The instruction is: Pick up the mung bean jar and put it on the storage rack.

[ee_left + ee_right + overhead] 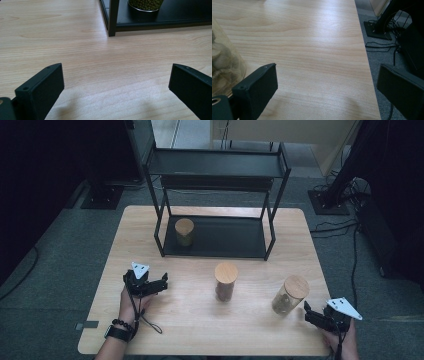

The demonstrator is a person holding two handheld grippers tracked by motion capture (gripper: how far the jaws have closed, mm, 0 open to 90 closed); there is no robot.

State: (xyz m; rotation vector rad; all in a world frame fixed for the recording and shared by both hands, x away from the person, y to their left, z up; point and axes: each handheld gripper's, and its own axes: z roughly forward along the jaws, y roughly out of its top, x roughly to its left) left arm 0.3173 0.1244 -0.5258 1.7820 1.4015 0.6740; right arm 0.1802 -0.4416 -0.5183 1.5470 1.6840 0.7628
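Observation:
Three glass jars with wooden lids are in the high view. One holding green beans stands at the left of the black rack's lower shelf. A dark-filled jar stands mid-table, and a pale-filled jar at the right. My left gripper rests on the table's left side, open, with bare wood between its jaws; the rack leg and the bean jar lie ahead. My right gripper sits at the front right corner, open, the pale jar just to its left.
The two-tier black rack stands at the back middle of the wooden table. In the right gripper view the table's edge runs close by, with grey floor, cables and a stand base beyond.

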